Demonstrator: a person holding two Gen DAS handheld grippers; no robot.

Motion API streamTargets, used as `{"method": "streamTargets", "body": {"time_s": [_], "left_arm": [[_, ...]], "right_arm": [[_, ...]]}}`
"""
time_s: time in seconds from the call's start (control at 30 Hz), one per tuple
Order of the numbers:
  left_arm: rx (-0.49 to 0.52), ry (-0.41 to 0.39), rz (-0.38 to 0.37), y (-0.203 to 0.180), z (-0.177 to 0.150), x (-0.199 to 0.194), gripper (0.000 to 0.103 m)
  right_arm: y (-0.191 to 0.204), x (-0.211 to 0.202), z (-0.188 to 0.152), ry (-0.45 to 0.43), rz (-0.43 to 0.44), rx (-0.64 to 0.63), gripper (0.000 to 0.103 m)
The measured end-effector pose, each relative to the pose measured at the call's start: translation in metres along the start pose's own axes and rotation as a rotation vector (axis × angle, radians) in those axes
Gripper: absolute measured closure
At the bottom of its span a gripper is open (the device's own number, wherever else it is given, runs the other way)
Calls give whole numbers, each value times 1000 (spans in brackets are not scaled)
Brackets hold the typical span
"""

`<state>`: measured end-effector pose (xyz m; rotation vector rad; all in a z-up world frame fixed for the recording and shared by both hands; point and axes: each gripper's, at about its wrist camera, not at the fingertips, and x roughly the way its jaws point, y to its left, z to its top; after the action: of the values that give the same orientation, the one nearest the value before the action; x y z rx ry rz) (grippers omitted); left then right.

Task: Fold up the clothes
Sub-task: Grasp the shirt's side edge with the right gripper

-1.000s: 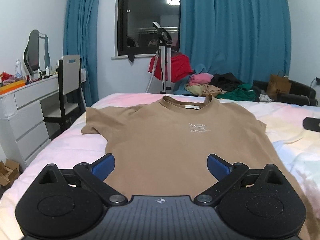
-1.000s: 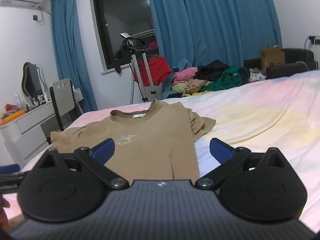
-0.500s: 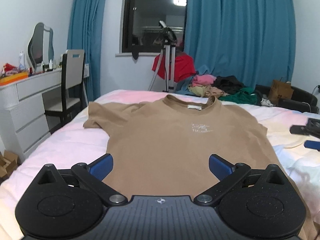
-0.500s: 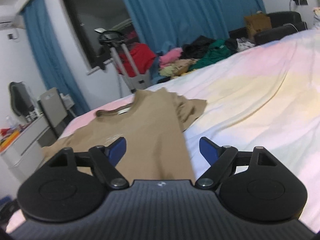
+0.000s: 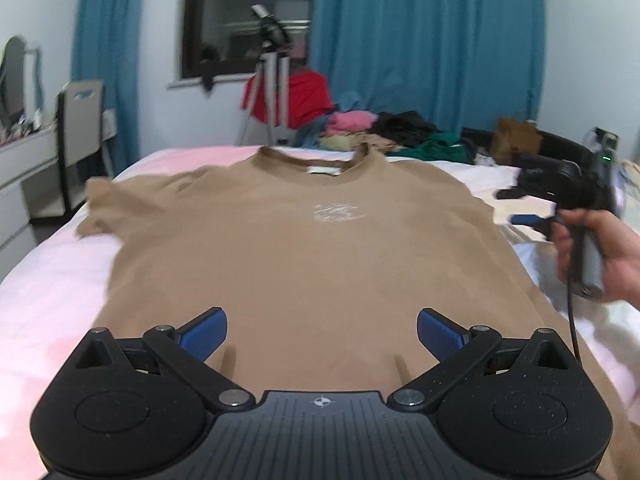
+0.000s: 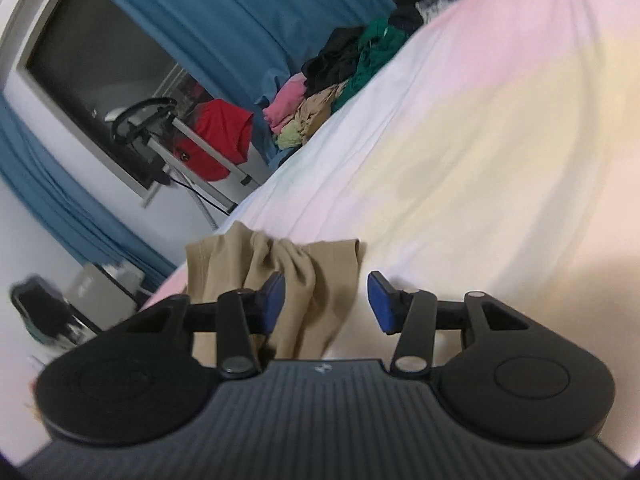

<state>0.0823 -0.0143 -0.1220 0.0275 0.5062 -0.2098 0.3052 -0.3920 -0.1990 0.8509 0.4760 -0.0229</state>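
While one tan T-shirt (image 5: 304, 256) lies spread front-up on the bed (image 5: 48, 280), collar at the far side and hem at the near side, its two short sleeves reach out left and right, the left one rumpled near the bed's edge. A pale print sits on the chest and a white label shows inside the collar. The left gripper (image 5: 322, 334) hangs just over the near hem with its jaws spread wide, holding nothing; its two blue pads (image 5: 204, 334) stand well apart above the cloth. The right gripper (image 6: 326, 300) is tilted and released as well, its jaws parted, with the bunched right sleeve (image 6: 296, 272) lying between and just beyond them; whether a pad touches the cloth cannot be told. From the left wrist view the right hand (image 5: 600, 252) shows at the right edge, gripping the tool's handle beside the shirt, blurred. The bed wears a sheet in pink, white and pale yellow. Past its far side stand one garment steamer (image 5: 272, 80) with a red garment (image 5: 304, 96) hung on it and one pile of clothes (image 5: 384, 132) in pink, green, black and tan. Two blue curtains (image 5: 424, 40) flank one dark window (image 5: 244, 20). At the far left stand one chair (image 5: 80, 128) and a white dresser (image 5: 20, 184) with a mirror.
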Motion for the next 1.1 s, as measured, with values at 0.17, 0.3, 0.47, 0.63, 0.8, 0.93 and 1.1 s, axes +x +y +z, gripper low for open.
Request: {"method": "streamTargets", "body": {"time_s": [0.17,0.3,0.47,0.63,0.8,0.93,1.1], "left_arm": [[-7,-62,21,-4,1,23,2],[-24,-108,41,1,5,27,2],[-91,-115,51,12,13,25,2],[-88,-124,74,15,16,22,2],[-77,-137,67,16,11,14,2],[-78,-142,57,20,9,9,2],[-124,-98,49,30,6,6,2]], "right_arm": [[1,45,5,36,-8,-61,76],[18,49,14,56,-26,-198,96],[29,28,72,-41,-100,-296,97],[59,26,110,-106,-242,-467,94],[69,0,94,-149,-293,-484,56],[59,-30,62,-155,-247,-385,35],[26,-50,17,-78,-161,-100,34]]}}
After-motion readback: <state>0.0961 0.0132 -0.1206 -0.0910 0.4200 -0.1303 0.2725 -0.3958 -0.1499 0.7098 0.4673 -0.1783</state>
